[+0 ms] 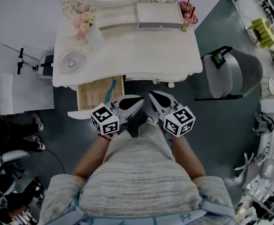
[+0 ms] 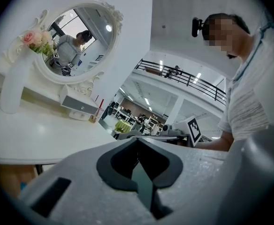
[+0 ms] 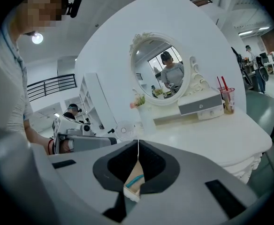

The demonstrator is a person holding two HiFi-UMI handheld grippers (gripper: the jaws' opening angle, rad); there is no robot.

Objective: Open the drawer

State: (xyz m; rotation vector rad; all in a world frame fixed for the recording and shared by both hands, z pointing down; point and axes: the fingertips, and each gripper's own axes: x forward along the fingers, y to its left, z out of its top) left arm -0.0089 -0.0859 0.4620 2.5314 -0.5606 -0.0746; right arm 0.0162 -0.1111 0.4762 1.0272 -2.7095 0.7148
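In the head view the drawer is found pulled out under the left part of the dressing table, with the left gripper and right gripper held near the person's body, clear of it. In the left gripper view the jaws are seen closed on nothing. In the right gripper view they are likewise closed and empty; the opening is judged done, and any further pull would call for opened jaws and a fresh grip.

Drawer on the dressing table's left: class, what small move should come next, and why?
Probably none on the drawer: it already stands pulled out, its wooden inside and a blue item showing. The left gripper and right gripper are both shut, empty and clear of it, so I would simply keep them back.
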